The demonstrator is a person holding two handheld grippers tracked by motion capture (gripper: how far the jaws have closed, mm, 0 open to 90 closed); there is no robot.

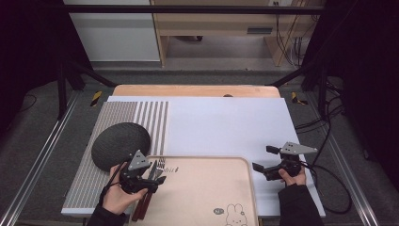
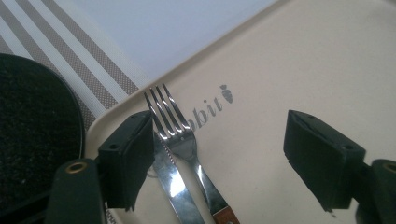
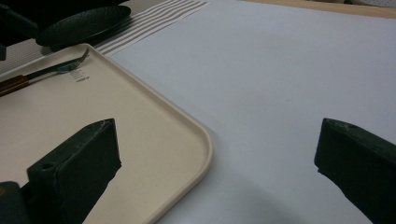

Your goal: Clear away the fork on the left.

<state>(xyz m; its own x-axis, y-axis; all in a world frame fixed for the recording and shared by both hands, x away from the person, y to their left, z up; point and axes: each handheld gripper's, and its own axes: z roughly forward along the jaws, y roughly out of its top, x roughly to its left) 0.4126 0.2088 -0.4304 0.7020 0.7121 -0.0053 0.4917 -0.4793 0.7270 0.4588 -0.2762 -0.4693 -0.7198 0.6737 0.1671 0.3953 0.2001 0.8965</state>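
A fork (image 2: 175, 126) and a knife (image 2: 177, 189) with brown wooden handles lie side by side at the left end of a beige tray (image 1: 207, 197). My left gripper (image 1: 157, 173) hovers over them and is open. In the left gripper view its jaws stand wide apart, the left one beside the fork's tines and touching neither piece. My right gripper (image 1: 263, 158) is open over the white sheet, just right of the tray. Between its jaws I see the tray's corner (image 3: 187, 126) and bare sheet. The fork (image 3: 60, 67) lies far off in the right gripper view.
A dark round plate (image 1: 120, 143) rests on a striped placemat (image 1: 89, 160) left of the tray. A white sheet (image 1: 226, 127) covers most of the wooden table. The tray carries a rabbit print (image 1: 233, 212) near its front edge. Cables trail off the table's right side.
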